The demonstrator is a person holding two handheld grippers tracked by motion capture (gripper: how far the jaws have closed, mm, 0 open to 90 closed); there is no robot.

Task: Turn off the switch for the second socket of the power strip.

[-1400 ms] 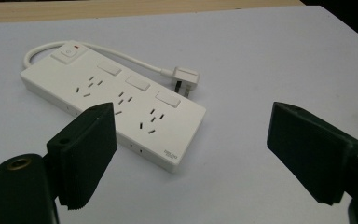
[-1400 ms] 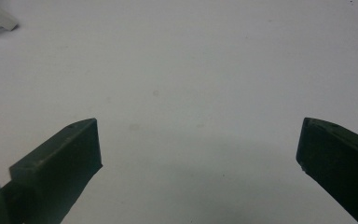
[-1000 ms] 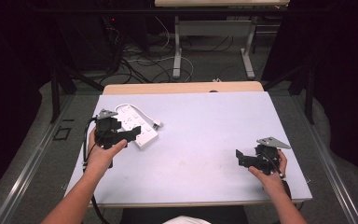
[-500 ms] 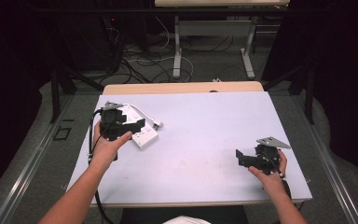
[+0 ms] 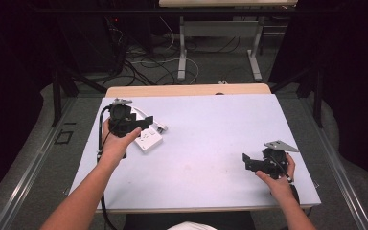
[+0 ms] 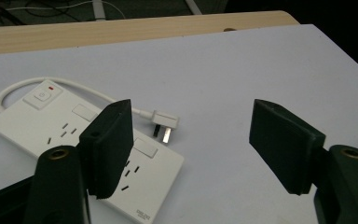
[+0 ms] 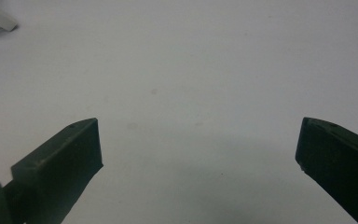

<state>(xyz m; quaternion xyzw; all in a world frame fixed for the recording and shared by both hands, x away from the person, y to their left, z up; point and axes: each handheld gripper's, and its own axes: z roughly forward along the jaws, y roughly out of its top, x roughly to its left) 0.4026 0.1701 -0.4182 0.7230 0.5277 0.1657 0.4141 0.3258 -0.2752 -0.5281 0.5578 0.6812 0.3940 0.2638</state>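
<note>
Nearest you, your right gripper [image 5: 247, 162] rests low at the table's [image 5: 211, 124] right front, jaws spread wide over bare white surface with nothing between them. Farther off on the left, your left gripper [image 6: 191, 140] hovers over the white power strip [image 6: 70, 140], jaws apart though just narrowing, holding nothing. The strip lies flat, its plug [image 6: 165, 123] just beside it.

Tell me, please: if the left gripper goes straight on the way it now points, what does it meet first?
Probably the white plug on its cable, just beyond the power strip. The left gripper has been closing, with nothing between its jaws. Depth is unclear, so it might pass beside the plug onto the bare table.
</note>
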